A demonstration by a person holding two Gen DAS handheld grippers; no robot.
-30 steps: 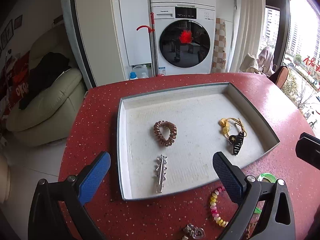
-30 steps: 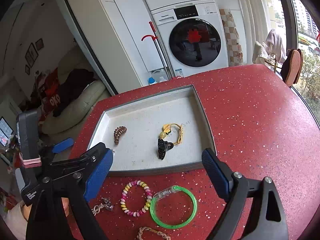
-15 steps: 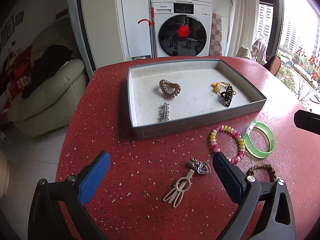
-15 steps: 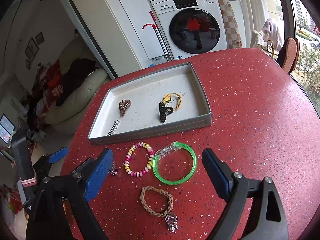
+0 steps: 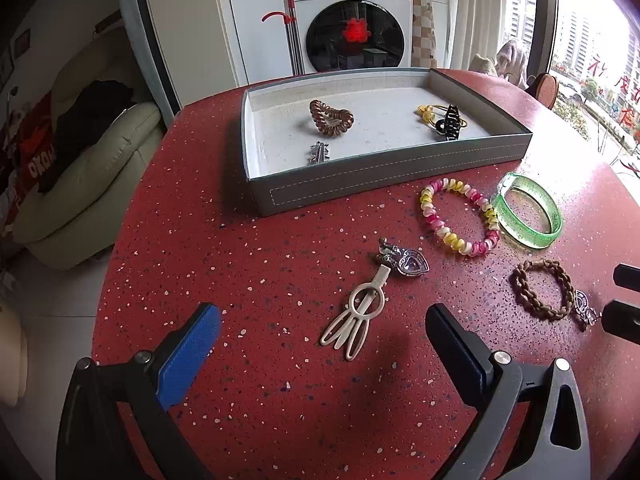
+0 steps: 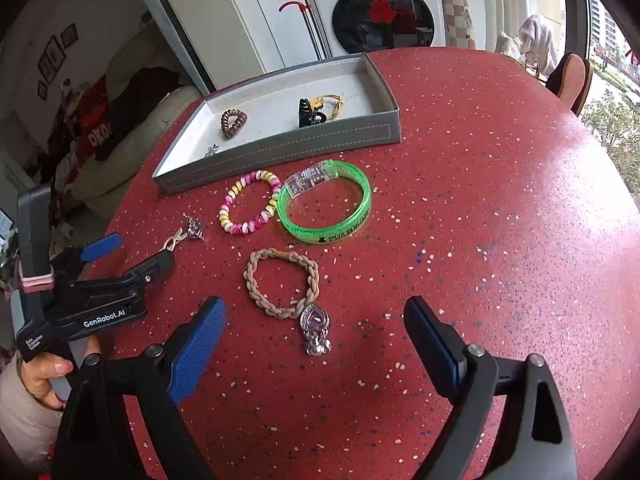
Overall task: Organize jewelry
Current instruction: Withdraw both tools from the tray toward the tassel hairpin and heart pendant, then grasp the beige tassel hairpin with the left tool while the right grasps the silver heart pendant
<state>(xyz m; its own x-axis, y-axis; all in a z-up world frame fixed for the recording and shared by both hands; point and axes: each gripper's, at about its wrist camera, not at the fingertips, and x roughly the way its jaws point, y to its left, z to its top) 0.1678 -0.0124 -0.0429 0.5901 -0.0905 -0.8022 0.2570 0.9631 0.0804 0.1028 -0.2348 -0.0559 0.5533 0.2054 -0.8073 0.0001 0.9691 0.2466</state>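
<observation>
Reach step: left gripper [image 5: 320, 344] wide open, empty, over cream hair clip [image 5: 360, 312]; right gripper [image 6: 316, 332] likewise over braided bracelet [image 6: 280, 282] on bench [image 6: 480, 200]. Next: grasp, carry to tray [image 5: 400, 172].

Your left gripper [image 5: 322, 334] hangs with jaws wide apart over the red speckled table [image 5: 240, 248], nothing between them. Just ahead lies a cream hair clip [image 5: 358, 312], its tip touching a silver heart clip [image 5: 404, 260]. Beyond sits the grey tray [image 5: 360, 178], holding a brown spiral hair tie [image 5: 331, 118].
</observation>
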